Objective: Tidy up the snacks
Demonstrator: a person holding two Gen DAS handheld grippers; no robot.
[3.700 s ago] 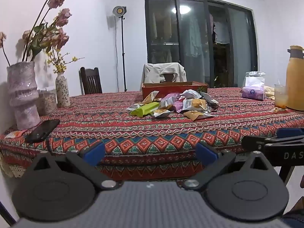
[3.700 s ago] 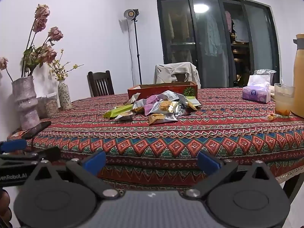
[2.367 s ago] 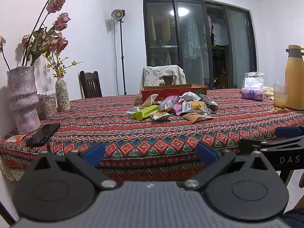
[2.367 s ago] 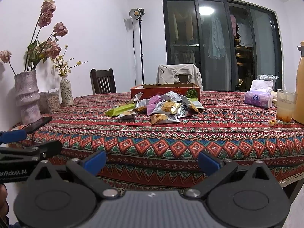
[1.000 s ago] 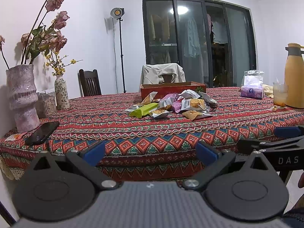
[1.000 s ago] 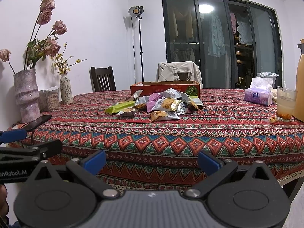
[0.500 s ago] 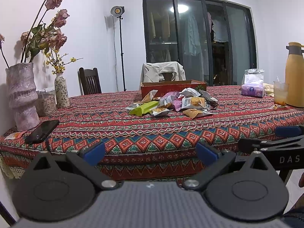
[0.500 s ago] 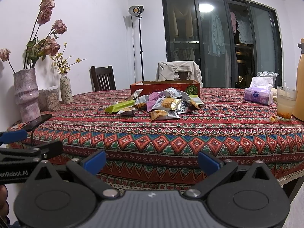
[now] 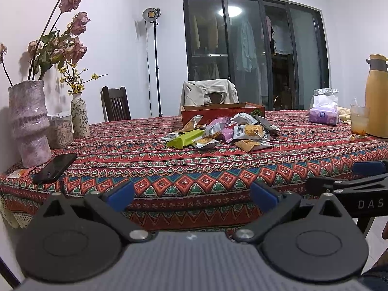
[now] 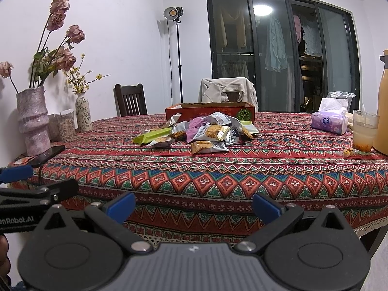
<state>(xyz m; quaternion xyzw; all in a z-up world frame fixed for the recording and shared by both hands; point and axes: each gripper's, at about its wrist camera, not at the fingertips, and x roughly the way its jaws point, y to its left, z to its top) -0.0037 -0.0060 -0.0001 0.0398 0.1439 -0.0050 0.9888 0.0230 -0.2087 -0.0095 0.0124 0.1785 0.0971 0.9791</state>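
1. Left gripper (image 9: 191, 195): jaws spread wide, empty, level with the near table edge, as half a second ago.
2. Right gripper (image 10: 193, 205): likewise spread and empty, beside the left one; its position is unchanged.
3. Snacks (image 9: 219, 133): loose heap at mid-table, touching the front of the box (image 9: 222, 114); the green bar (image 9: 185, 139) lies at the heap's left edge. None has shifted across the earlier frames.
4. Table (image 9: 150, 169): patterned cloth; its edge sits slightly higher in both views than 3.7 s ago.
5. Phone (image 9: 55, 168): left near corner, beside the vase (image 9: 29, 123). Unmoved.
6. Flask (image 9: 377, 97), cup (image 9: 359, 121), tissues (image 9: 323, 114): right side, unmoved.
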